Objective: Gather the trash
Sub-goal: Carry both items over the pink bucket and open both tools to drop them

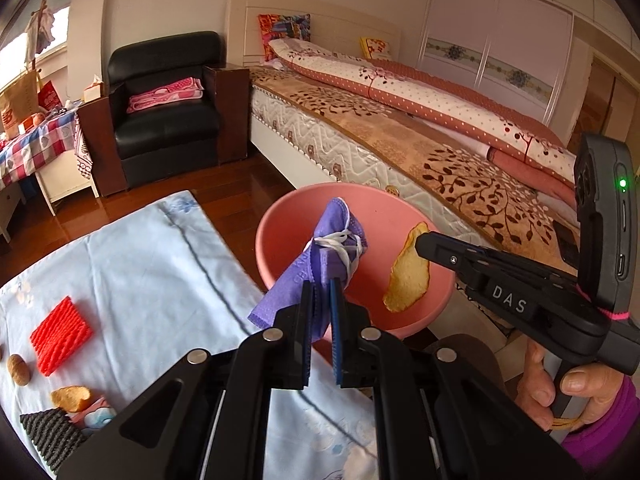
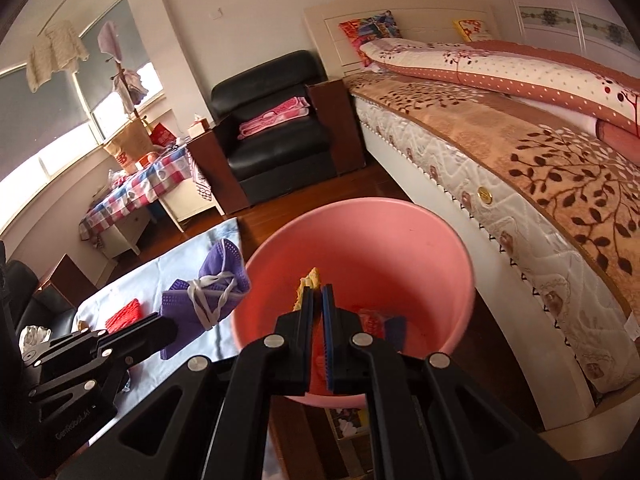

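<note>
Left gripper [image 1: 322, 300] is clamped on a purple face mask [image 1: 320, 252] w/ white ear loops: light, limp, snags easily; pinching the folded body works. Right gripper [image 2: 317, 300] grips a dry, brittle peel [image 1: 408, 276], so gentle pressure. Both hang over the pink basin [image 2: 400, 240].

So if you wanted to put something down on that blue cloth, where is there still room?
The middle of the light blue cloth is bare, from the red ridged pad across to the pink basin. The near left corner is crowded: a nut-like lump, a peel, a grey knitted piece.
</note>
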A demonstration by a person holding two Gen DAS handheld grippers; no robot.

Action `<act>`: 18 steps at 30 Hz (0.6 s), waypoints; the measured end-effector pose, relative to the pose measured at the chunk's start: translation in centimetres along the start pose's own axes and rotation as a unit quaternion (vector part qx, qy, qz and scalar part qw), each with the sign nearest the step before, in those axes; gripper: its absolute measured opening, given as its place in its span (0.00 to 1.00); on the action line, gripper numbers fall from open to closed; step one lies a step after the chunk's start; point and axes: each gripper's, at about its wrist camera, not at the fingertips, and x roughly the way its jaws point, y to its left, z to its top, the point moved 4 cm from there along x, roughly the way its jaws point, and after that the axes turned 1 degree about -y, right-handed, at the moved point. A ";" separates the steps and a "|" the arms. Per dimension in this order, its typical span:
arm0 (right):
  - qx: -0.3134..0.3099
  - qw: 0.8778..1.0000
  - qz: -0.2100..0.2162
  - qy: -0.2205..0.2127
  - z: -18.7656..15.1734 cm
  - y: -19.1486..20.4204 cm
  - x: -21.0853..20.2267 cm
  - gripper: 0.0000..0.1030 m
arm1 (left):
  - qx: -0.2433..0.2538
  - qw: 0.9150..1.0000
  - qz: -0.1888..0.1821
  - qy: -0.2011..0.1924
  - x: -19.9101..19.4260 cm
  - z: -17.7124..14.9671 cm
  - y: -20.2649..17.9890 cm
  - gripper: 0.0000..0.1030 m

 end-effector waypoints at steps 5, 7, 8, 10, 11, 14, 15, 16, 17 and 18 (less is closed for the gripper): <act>-0.003 1.000 -0.019 -0.006 0.0 -1.7 0.5 0.04 | 0.008 1.000 0.000 0.015 1.5 0.0 -0.9 0.07; 0.004 1.000 -0.021 -0.005 0.0 -2.4 0.6 0.04 | 0.012 1.000 0.002 0.022 2.3 -0.1 -1.2 0.07; 0.008 1.000 -0.023 -0.005 0.0 -2.9 0.7 0.04 | 0.012 1.000 0.003 0.025 2.6 -0.1 -1.3 0.07; 0.012 1.000 -0.026 -0.005 0.1 -3.4 0.9 0.04 | 0.014 0.999 0.004 0.031 3.3 -0.1 -1.5 0.07; 0.014 1.000 -0.026 -0.005 0.1 -3.7 1.0 0.04 | 0.015 0.999 0.004 0.033 3.6 -0.1 -1.7 0.07; 0.019 0.999 -0.029 -0.006 0.2 -4.2 1.1 0.04 | 0.018 0.999 0.005 0.040 4.2 -0.1 -1.8 0.07; 0.021 0.999 -0.030 -0.005 0.2 -4.4 1.3 0.04 | 0.018 0.999 0.005 0.042 4.5 0.0 -1.8 0.07; 0.023 0.999 -0.030 -0.004 0.2 -4.5 1.4 0.04 | 0.018 0.999 0.005 0.044 4.7 0.0 -1.9 0.07; 0.023 0.999 -0.030 -0.003 0.2 -4.6 1.5 0.04 | 0.019 0.999 0.004 0.046 4.9 0.1 -2.0 0.07; 0.023 0.999 -0.030 -0.003 0.2 -4.7 1.6 0.04 | 0.020 0.999 0.004 0.047 5.2 0.1 -2.0 0.07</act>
